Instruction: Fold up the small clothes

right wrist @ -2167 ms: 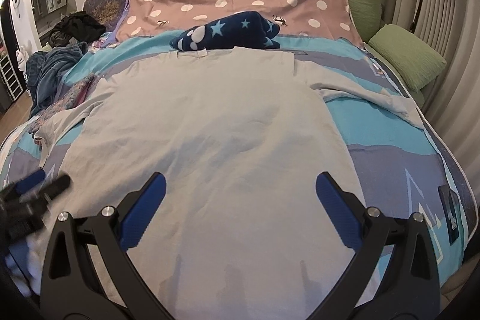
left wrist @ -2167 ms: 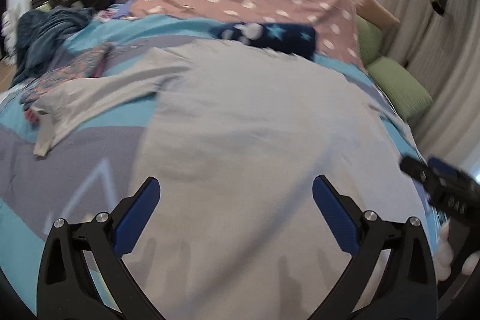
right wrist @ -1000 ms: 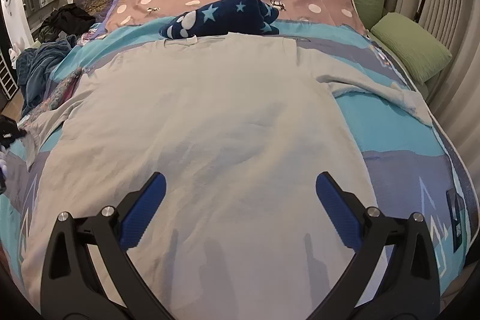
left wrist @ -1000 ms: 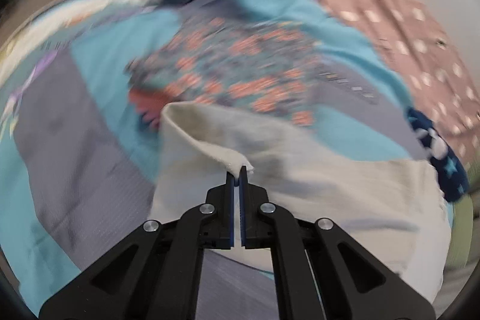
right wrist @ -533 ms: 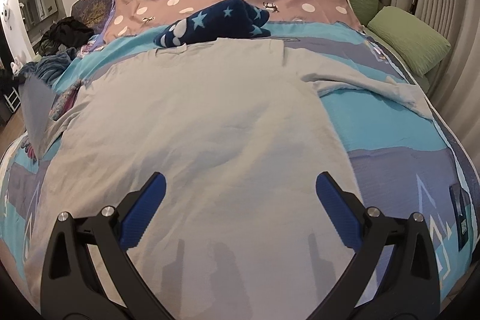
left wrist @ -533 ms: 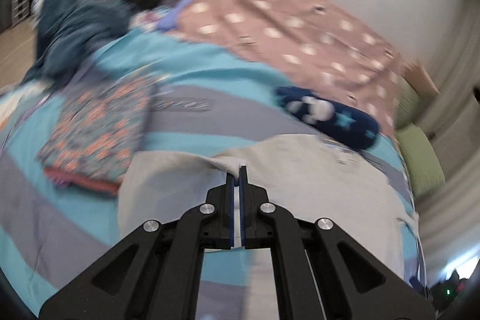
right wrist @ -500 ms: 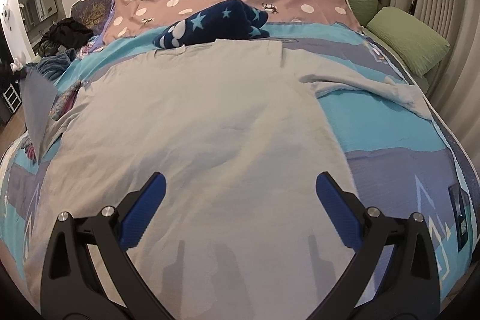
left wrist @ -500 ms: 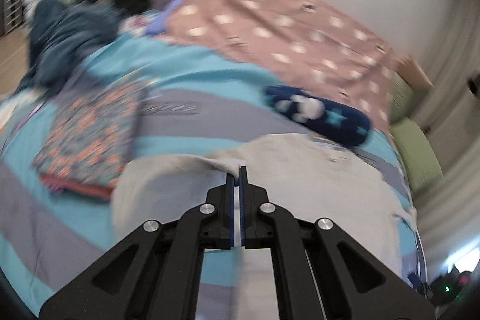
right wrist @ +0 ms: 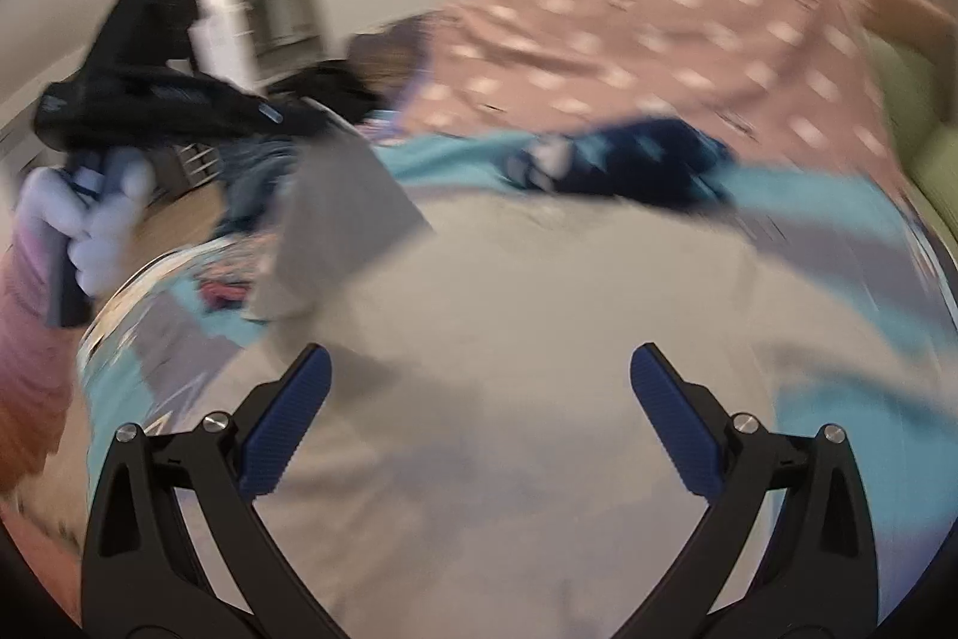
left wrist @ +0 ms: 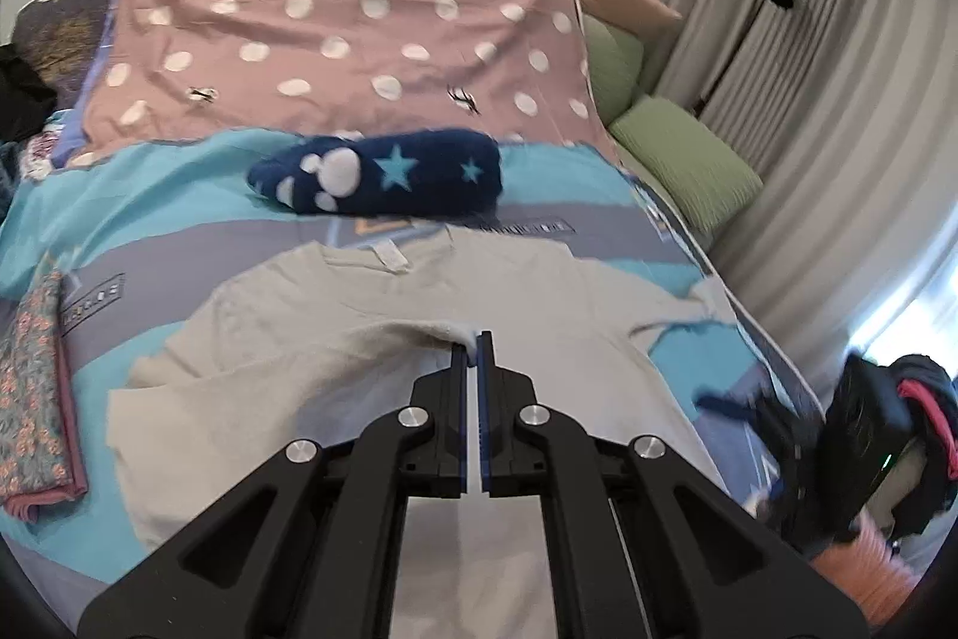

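Observation:
A light grey T-shirt (left wrist: 371,315) lies spread on the bed, collar toward the headboard. My left gripper (left wrist: 473,339) is shut on the shirt's left sleeve (left wrist: 419,330) and holds it lifted over the shirt's chest. In the blurred right wrist view the shirt (right wrist: 539,309) fills the middle, and the lifted sleeve (right wrist: 335,220) hangs from the left gripper (right wrist: 287,121) at upper left. My right gripper (right wrist: 479,387) is open and empty above the shirt's lower part.
A navy star-patterned bundle (left wrist: 383,181) lies beyond the collar. A pink dotted cover (left wrist: 335,40) and green pillows (left wrist: 682,154) sit at the headboard. A folded floral garment (left wrist: 30,387) lies at the left. Curtains (left wrist: 838,100) hang on the right.
The left gripper has carried the pinched sleeve rightward over the shirt's chest. The right gripper's view has swung left and blurred; it stays open.

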